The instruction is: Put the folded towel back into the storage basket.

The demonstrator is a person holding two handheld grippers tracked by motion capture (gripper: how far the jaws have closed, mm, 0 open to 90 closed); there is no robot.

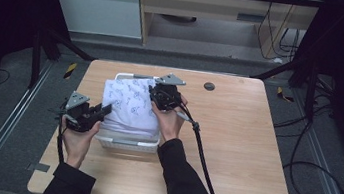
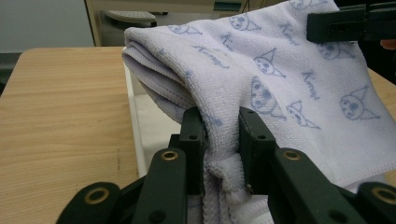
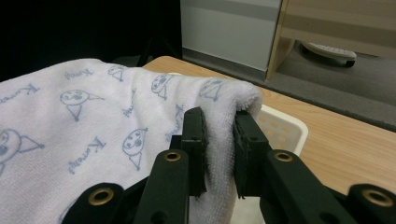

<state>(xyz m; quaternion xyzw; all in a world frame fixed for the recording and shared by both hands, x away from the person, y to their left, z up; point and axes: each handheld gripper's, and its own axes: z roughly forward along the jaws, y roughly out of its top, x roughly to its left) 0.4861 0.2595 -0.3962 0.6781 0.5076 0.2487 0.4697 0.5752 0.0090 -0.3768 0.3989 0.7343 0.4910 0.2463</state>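
Black long sleeves; black tongs with brass-ringed pivots, grey three-cornered plates, black trailing cables.

We see our left gripper pinching a bunched fold of the towel, jaws clamped on the cloth. Towel pale lilac, blue cartoon faces and script, folded thick at its left edge. It drapes over a white basket on the wooden table. Right gripper at the far corner.
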